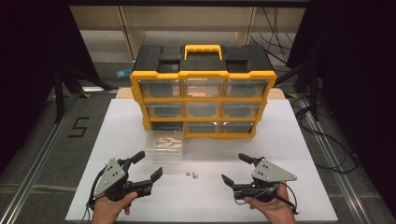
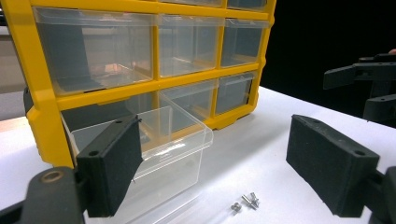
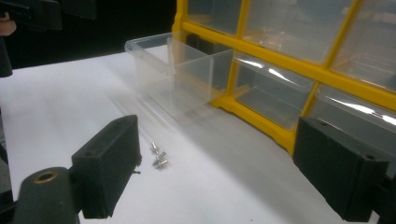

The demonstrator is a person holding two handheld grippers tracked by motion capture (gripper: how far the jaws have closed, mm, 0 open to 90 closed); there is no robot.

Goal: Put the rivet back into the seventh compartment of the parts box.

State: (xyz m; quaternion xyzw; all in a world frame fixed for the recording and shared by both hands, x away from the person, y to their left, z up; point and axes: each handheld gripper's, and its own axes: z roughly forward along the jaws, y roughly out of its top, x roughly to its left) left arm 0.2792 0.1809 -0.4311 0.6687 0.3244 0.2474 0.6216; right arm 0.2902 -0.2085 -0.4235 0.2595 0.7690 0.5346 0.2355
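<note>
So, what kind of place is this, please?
Probably a lab or workshop recording station: a white table with a yellow parts organizer, dark curtains at the sides, floor rails and loose cables around it.

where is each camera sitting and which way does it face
High view: above the person's side, looking forward and down at the yellow organizer; both hands and both hand-held grippers show, left, right.
Left gripper view: rides the left hand-held gripper, facing the pulled-out clear drawer.
Right gripper view: rides the right hand-held gripper, facing the organizer's lower drawers.
All three share the small screws.
</note>
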